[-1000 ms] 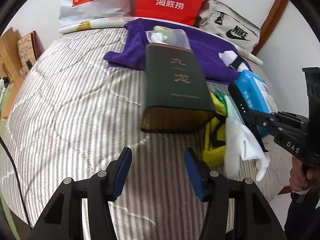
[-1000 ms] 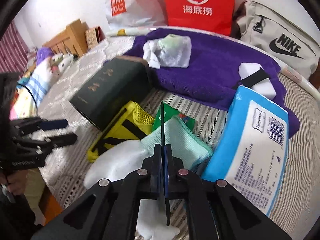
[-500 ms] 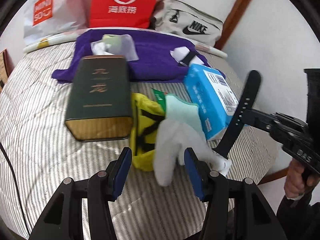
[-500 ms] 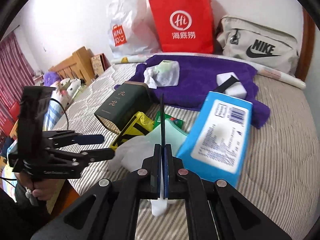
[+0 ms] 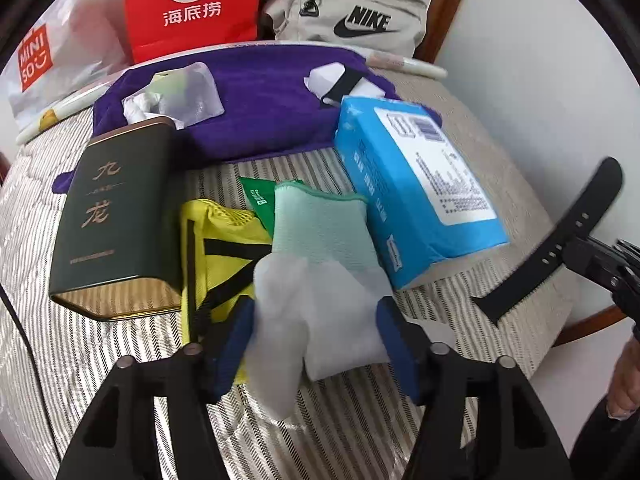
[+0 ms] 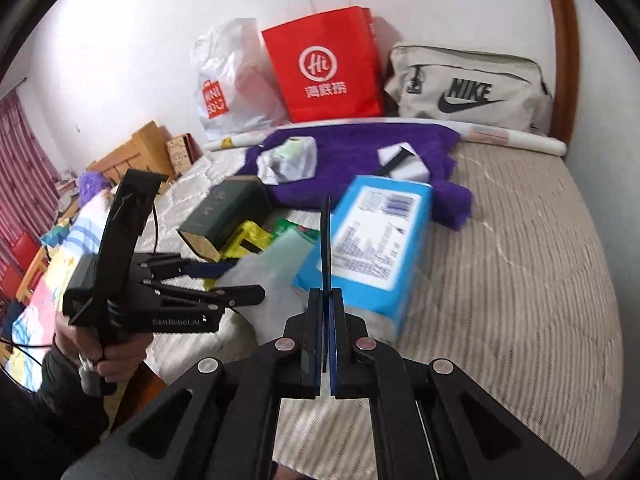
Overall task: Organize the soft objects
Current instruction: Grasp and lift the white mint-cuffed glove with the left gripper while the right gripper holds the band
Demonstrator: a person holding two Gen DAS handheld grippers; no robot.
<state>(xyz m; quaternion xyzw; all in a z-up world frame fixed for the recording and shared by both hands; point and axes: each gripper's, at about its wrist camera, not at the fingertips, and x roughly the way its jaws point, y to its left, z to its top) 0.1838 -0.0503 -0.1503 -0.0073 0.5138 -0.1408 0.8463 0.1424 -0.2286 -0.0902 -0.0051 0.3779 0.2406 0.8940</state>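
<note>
Striped grey-and-white bedding covers the bed (image 5: 100,360) on which all items lie. At far left of the left wrist view, a dark green tin (image 5: 112,216) with gold characters lies on its side. Just to its right sits a yellow mesh pouch (image 5: 216,240) with black straps, touching a green packet (image 5: 260,200) and a mint-green cloth (image 5: 324,228). A white soft cloth (image 5: 316,312) overlaps the near edge of the mint-green cloth and lies between the blue-padded fingers (image 5: 230,344) of the left gripper (image 5: 316,344), which are spread wide on either side of it; whether the pads touch the cloth cannot be told. To the right, a blue tissue pack (image 5: 416,192) rests partly on a purple towel (image 5: 272,100), which carries a clear plastic bag (image 5: 180,96) and a white block with a black band (image 5: 340,84). Behind stand a Miniso bag (image 5: 48,60), a red paper bag (image 5: 192,4) and a beige Nike bag (image 5: 352,16).

At far right, the right gripper (image 6: 326,344) holds a black watch strap (image 5: 560,236) above the bed's edge; in the right wrist view its fingers (image 6: 344,340) are pressed together on the strap, seen edge-on, with the left gripper's housing visible at left in a hand (image 6: 112,356).
</note>
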